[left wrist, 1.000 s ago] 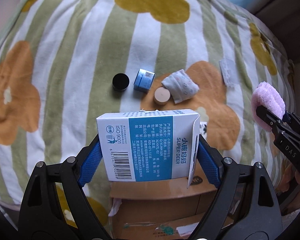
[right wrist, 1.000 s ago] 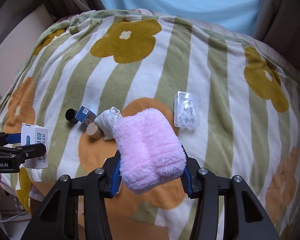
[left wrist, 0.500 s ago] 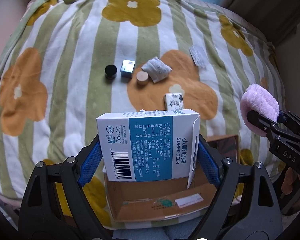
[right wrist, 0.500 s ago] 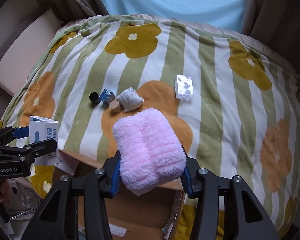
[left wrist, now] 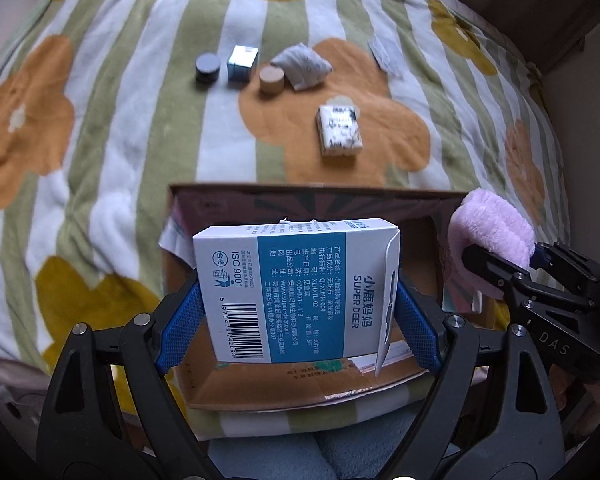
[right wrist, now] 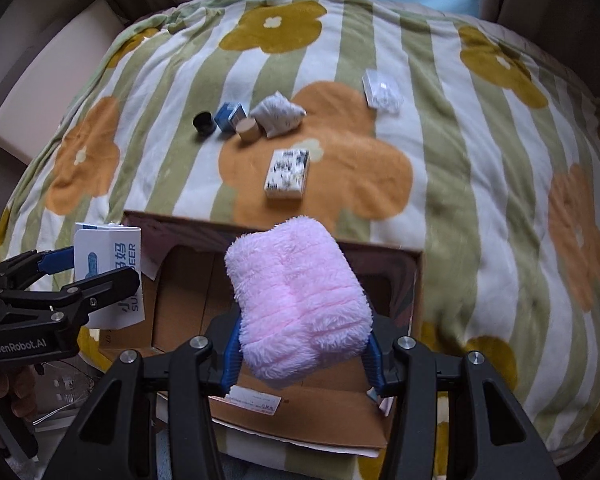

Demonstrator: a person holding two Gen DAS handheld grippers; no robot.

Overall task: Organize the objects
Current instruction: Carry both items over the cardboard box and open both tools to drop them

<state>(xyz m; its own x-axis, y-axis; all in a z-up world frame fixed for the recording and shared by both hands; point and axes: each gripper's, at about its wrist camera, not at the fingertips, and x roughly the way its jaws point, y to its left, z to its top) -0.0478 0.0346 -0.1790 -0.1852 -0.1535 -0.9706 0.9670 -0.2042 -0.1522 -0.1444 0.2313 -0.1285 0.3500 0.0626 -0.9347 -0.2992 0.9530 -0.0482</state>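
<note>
My left gripper (left wrist: 296, 320) is shut on a white and blue carton (left wrist: 296, 288) and holds it above an open cardboard box (left wrist: 300, 384). My right gripper (right wrist: 300, 360) is shut on a fluffy pink pad (right wrist: 300, 300), held above the same cardboard box (right wrist: 308, 412). The pink pad also shows in the left wrist view (left wrist: 492, 236), at the box's right side. The carton shows in the right wrist view (right wrist: 112, 276), at the box's left side.
On the striped flower blanket (right wrist: 440, 184) beyond the box lie a patterned white packet (right wrist: 287, 174), a black cap (right wrist: 203, 122), a small blue box (right wrist: 230, 117), a tan disc (right wrist: 247, 129), a grey pouch (right wrist: 278, 114) and a clear packet (right wrist: 381, 92).
Both grippers have pulled back toward the near edge with their loads. The open cardboard box has come fully into view under them, and the items on the blanket look farther away.
</note>
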